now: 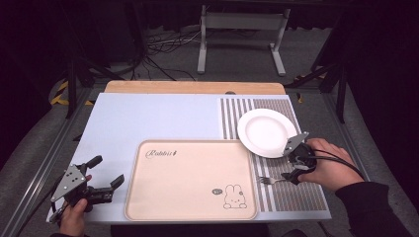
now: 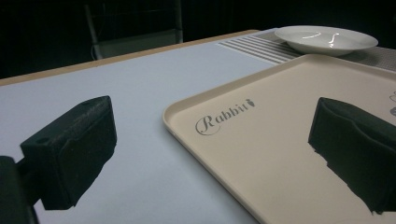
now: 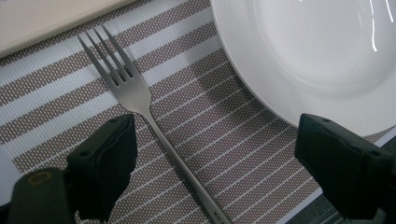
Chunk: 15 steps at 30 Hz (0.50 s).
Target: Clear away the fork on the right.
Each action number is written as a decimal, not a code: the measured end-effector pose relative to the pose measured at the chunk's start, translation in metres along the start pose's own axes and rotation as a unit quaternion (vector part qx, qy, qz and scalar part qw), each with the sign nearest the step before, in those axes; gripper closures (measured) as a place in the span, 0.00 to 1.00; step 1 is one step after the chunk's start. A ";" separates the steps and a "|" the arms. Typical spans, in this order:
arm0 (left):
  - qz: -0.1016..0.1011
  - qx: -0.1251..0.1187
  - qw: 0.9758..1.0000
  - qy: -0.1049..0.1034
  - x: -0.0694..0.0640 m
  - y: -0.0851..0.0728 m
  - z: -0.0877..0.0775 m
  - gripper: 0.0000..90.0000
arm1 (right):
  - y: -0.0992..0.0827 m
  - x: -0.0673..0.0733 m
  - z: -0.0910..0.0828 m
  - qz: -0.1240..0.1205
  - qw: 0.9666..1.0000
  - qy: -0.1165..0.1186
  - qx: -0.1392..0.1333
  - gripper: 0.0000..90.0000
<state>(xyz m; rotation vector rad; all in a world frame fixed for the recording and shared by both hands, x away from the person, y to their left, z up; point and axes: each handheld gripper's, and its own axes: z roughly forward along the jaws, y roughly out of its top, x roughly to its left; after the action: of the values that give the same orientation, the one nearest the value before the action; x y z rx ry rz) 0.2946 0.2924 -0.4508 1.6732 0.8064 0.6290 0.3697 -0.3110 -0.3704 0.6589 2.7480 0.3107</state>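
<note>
Black two-jaw left gripper (image 1: 108,174) carries a grey triangular plate; right gripper (image 1: 291,163) trails black cable.

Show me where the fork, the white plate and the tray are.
fork (image 3: 135,95): right gripper view, neck just below the tines.
white plate (image 1: 267,132): high view, centre of its well.
tray (image 1: 190,180): high view, bare middle of its floor.

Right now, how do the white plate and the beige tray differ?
The plate is round and plain white; the tray is a rounded rectangle, beige, printed with the word "Rabbit" and a bunny drawing. The plate is the smaller of the two, the tray far wider. The plate sits on the striped placemat, the tray mostly on the pale blue table cover. Both are empty, lie flat and have raised rims.
</note>
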 end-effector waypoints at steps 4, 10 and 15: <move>0.000 0.000 1.000 -0.002 0.000 0.000 0.000 0.02 | 0.001 -0.001 0.002 -0.020 1.000 0.008 0.019 0.15; 0.001 0.000 1.000 -0.003 -0.001 0.000 0.001 0.02 | 0.003 0.000 0.005 -0.052 0.998 0.018 0.039 0.18; 0.001 0.002 1.000 -0.003 0.000 0.000 0.001 0.02 | 0.006 -0.001 0.007 -0.073 0.996 0.021 0.050 0.20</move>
<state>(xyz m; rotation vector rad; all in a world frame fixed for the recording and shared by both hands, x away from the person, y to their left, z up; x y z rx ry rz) 0.2948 0.2918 -0.4510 1.6789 0.8018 0.6228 0.3754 -0.3058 -0.3746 0.4765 2.8485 0.1560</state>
